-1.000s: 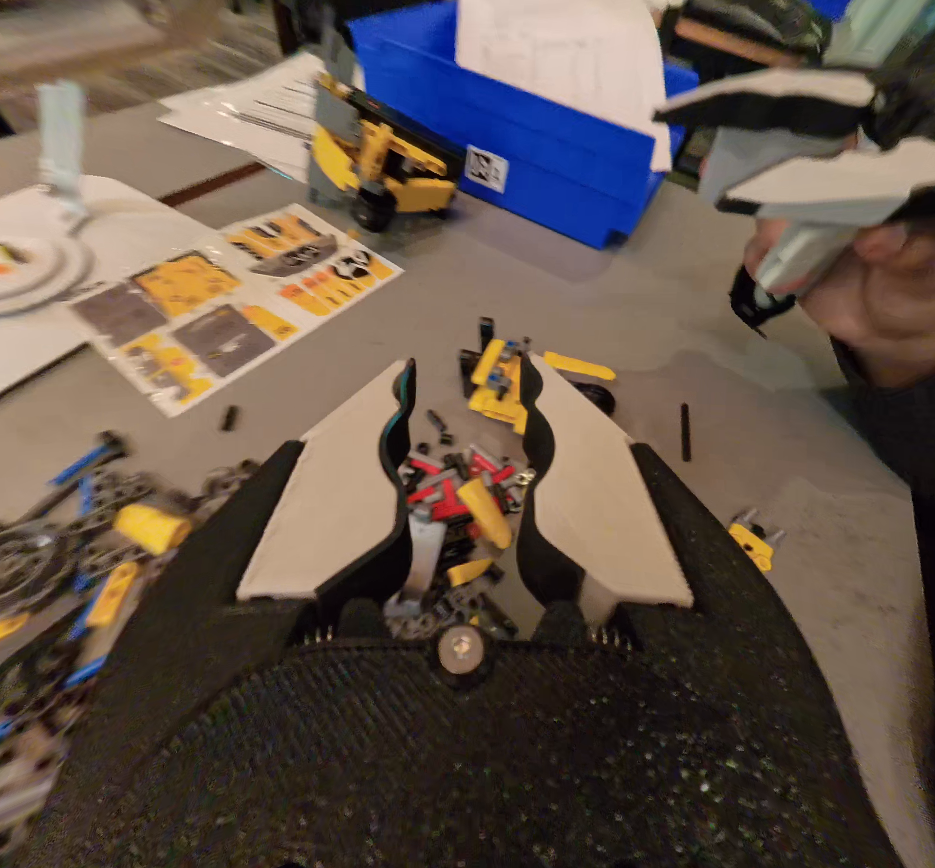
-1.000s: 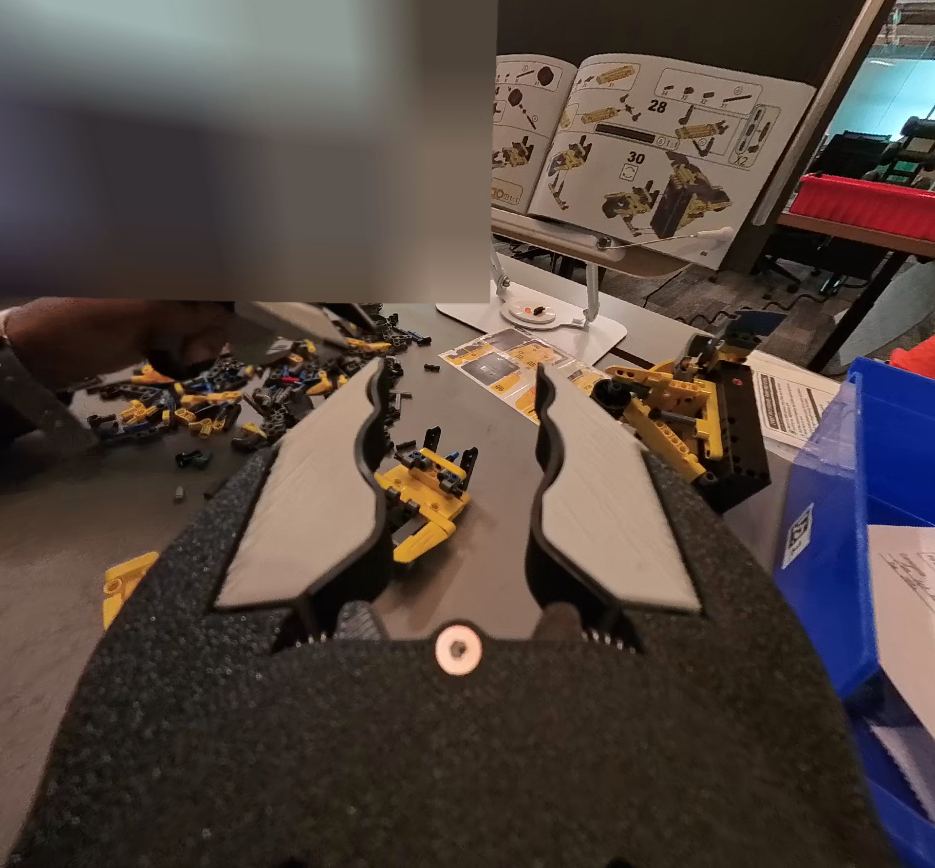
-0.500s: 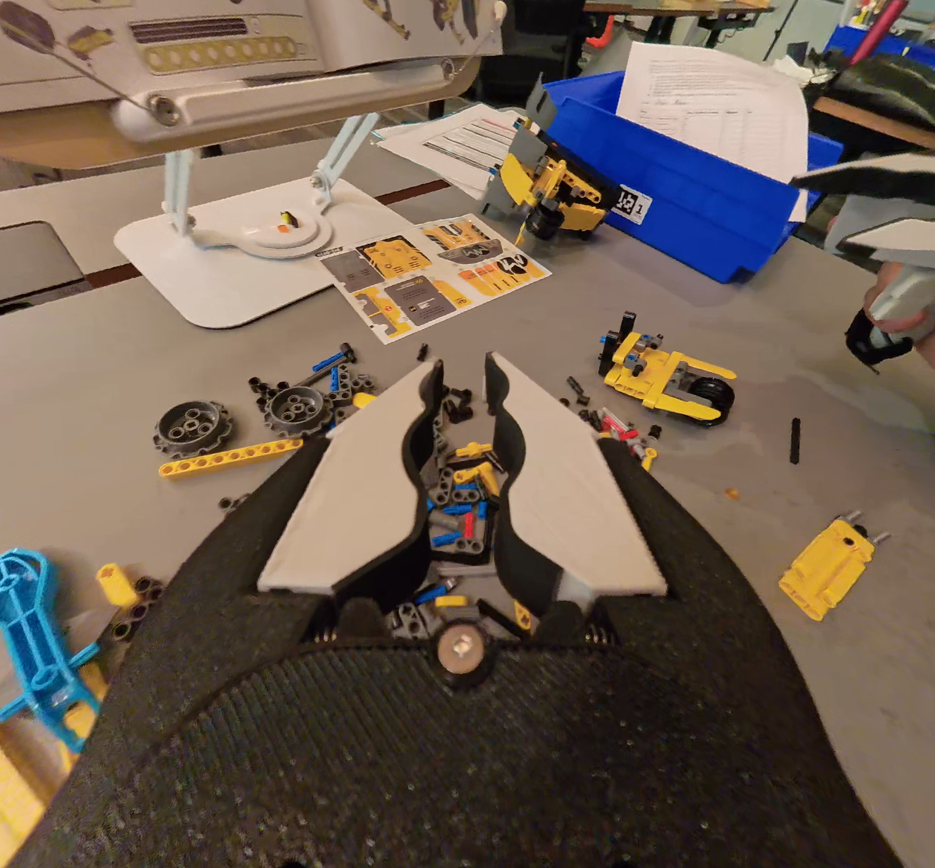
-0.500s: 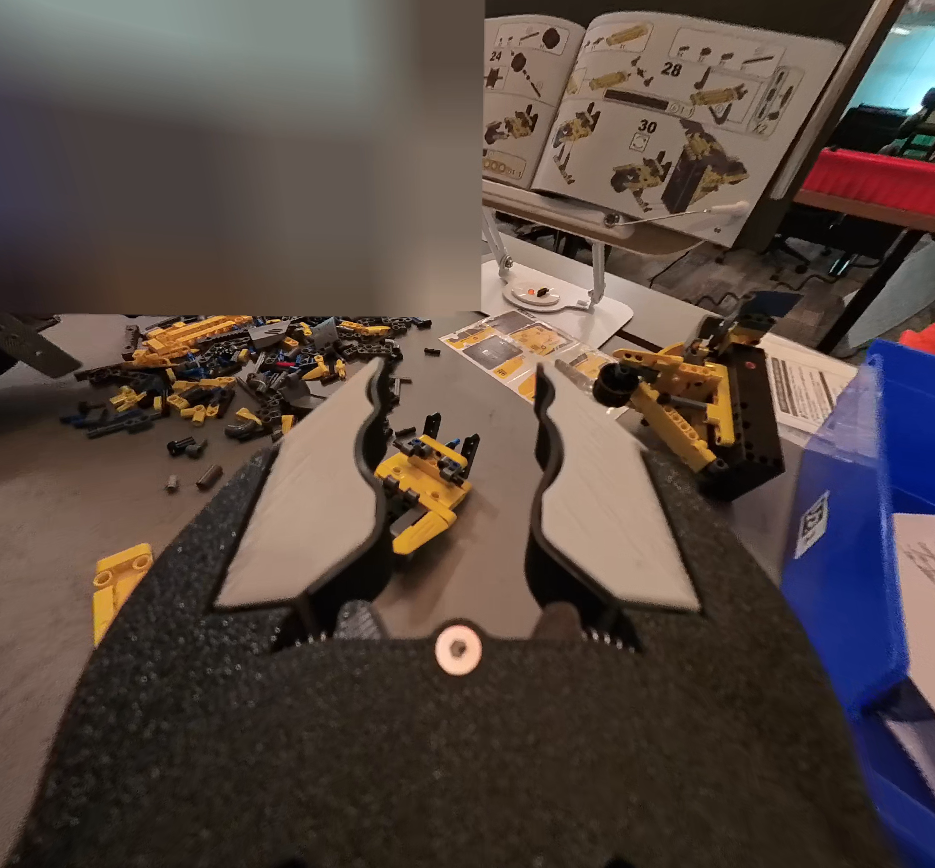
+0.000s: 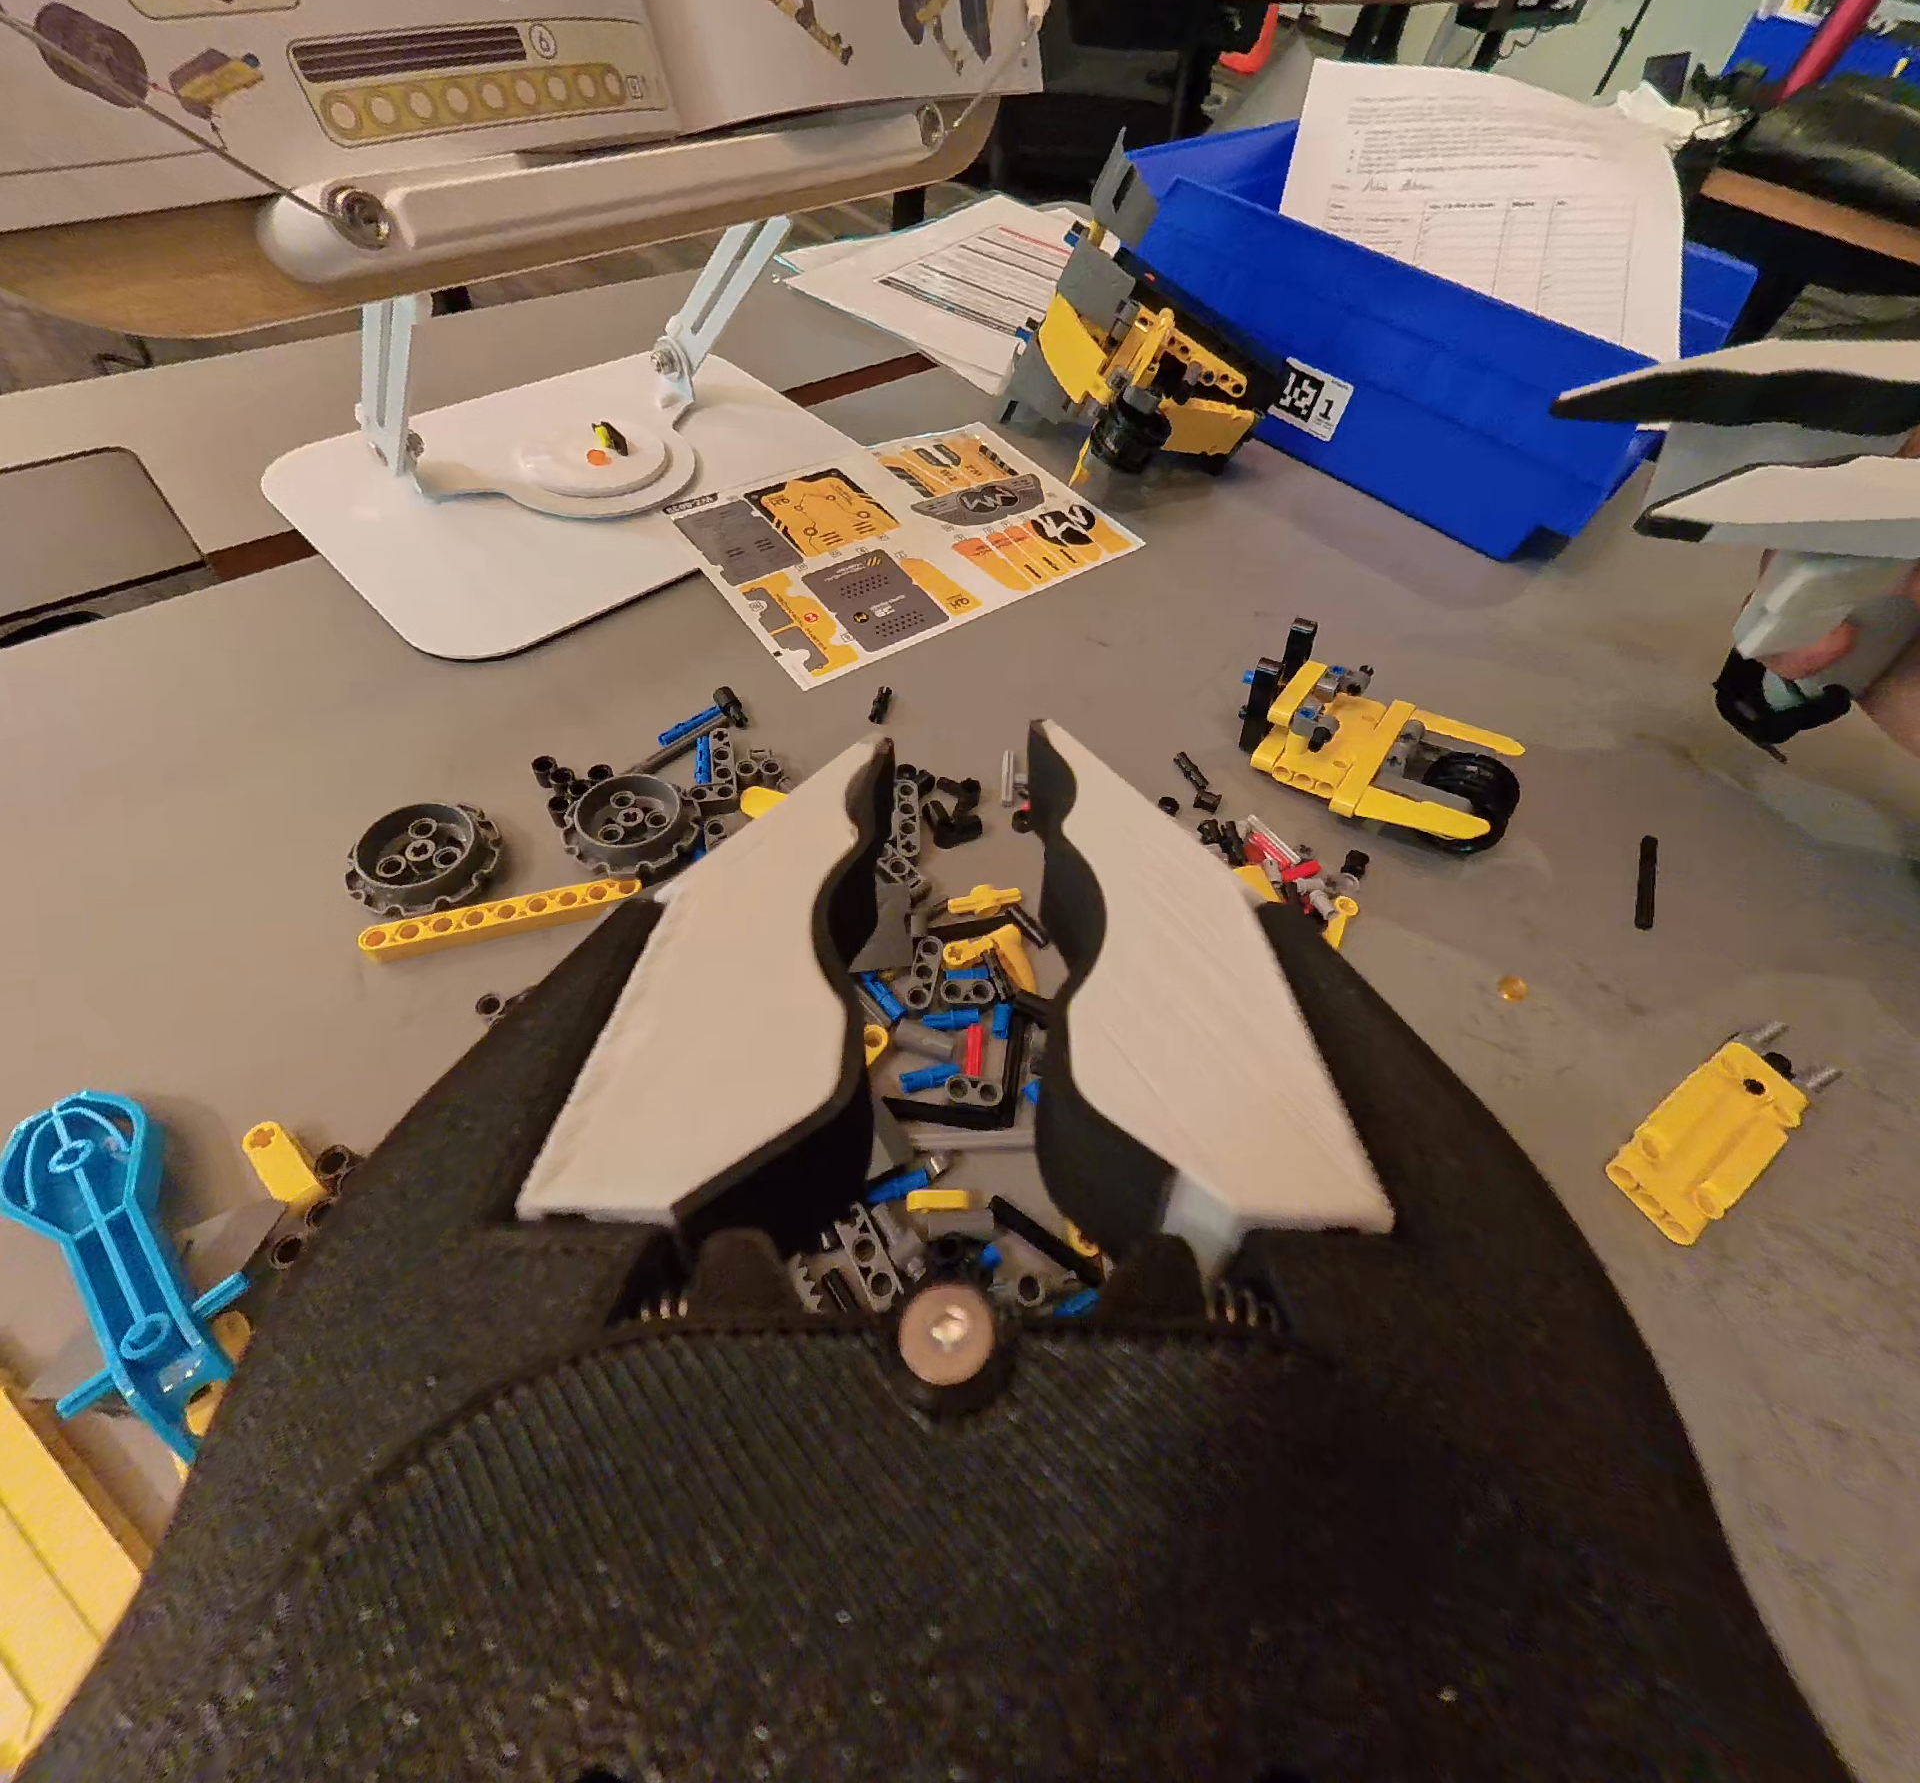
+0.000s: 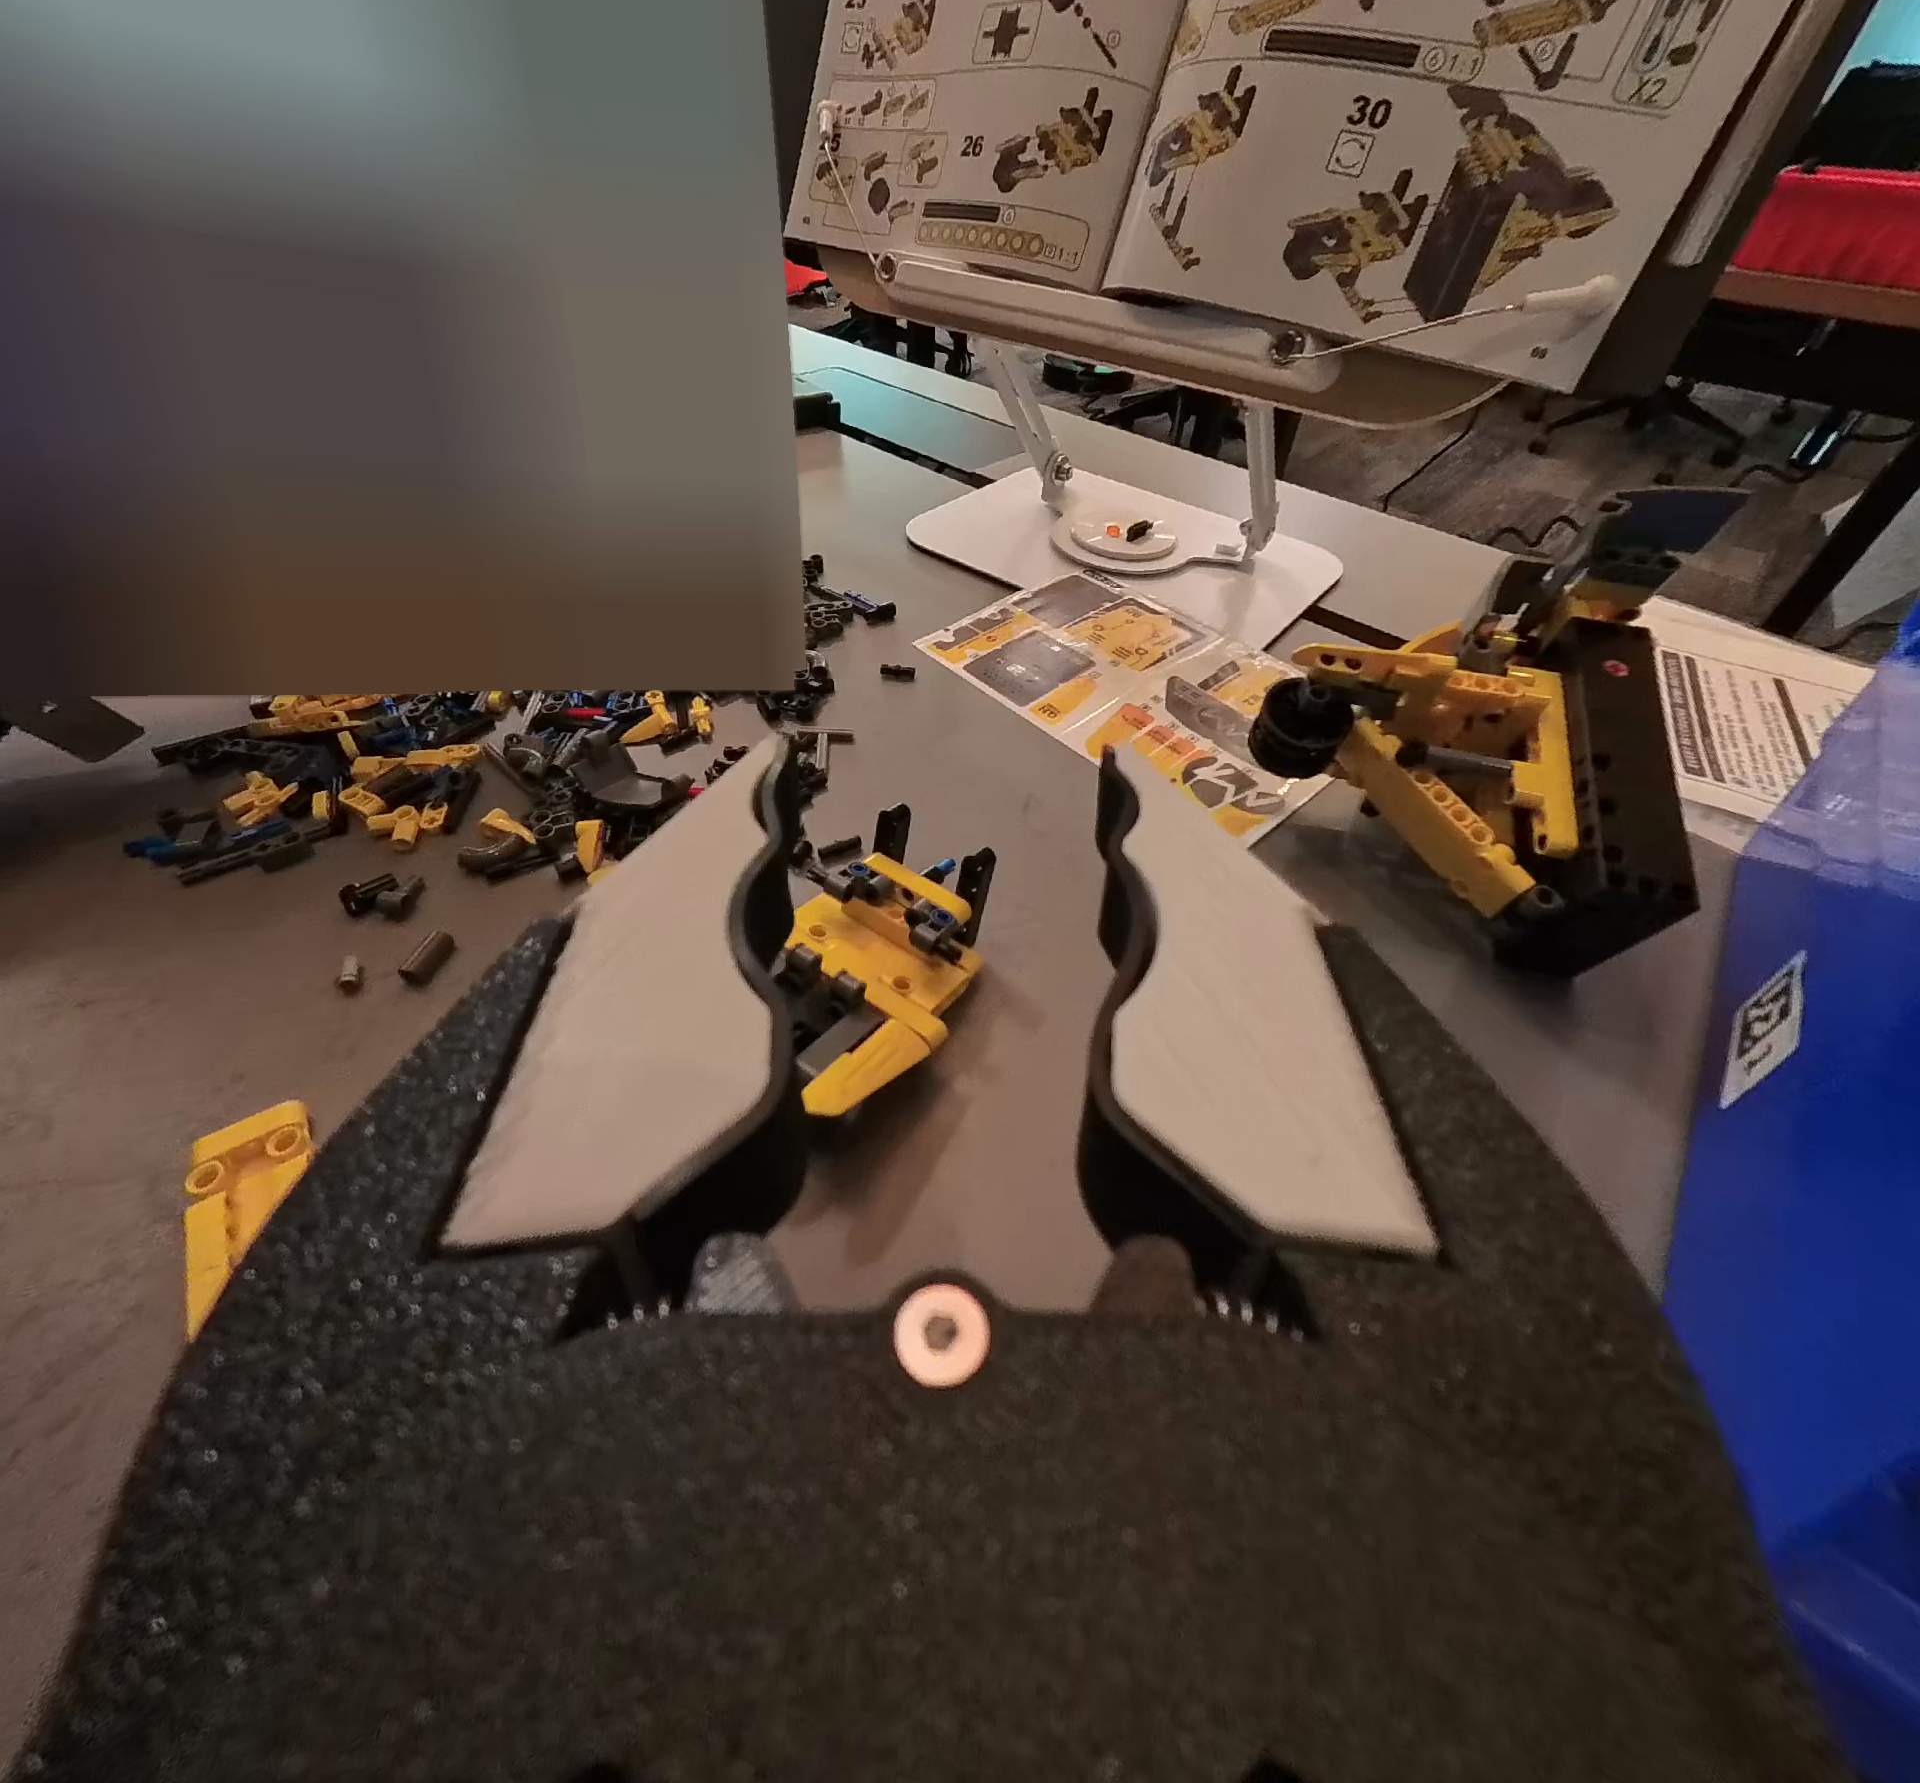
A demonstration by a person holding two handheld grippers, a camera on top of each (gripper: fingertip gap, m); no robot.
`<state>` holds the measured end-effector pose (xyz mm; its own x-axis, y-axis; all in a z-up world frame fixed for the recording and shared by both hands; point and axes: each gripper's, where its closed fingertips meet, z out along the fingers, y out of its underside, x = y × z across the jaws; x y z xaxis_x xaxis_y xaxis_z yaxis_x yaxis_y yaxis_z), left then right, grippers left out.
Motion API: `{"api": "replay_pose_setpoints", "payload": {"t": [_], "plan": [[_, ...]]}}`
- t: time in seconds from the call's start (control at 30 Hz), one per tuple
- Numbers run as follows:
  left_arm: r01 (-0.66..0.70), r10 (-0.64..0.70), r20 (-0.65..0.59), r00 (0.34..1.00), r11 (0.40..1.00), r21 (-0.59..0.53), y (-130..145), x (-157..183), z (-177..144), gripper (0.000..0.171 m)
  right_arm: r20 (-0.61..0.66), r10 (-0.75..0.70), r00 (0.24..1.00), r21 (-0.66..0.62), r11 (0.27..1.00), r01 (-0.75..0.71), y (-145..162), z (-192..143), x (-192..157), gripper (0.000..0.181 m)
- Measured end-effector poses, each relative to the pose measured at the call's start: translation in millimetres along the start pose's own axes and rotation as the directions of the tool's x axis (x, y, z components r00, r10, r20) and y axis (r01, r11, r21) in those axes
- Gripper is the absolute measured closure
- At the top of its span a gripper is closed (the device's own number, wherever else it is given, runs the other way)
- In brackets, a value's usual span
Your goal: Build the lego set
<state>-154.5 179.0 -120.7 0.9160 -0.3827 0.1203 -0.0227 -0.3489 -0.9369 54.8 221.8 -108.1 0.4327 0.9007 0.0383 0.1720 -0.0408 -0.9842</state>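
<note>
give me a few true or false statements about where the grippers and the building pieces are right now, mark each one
1. The left gripper is open over a heap of small loose pieces. True.
2. The right gripper is clamped on the small yellow assembly. False: its jaws are apart and the assembly lies on the table between them.
3. The instruction booklet lies flat on the table. False: it is propped open on a white stand.
4. A sticker sheet lies in front of the stand's base. True.
5. The blue bin holds a paper sheet. True.
</note>
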Motion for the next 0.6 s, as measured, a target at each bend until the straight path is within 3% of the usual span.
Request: {"api": "replay_pose_setpoints", "payload": {"t": [0.6], "plan": [[0.014,-0.016,-0.054,0.998,0.999,-0.036,10,15,16,0.137,0.036,-0.008,0.999,0.016,1.0,0.007,-5,-1,-10,0.126]]}}
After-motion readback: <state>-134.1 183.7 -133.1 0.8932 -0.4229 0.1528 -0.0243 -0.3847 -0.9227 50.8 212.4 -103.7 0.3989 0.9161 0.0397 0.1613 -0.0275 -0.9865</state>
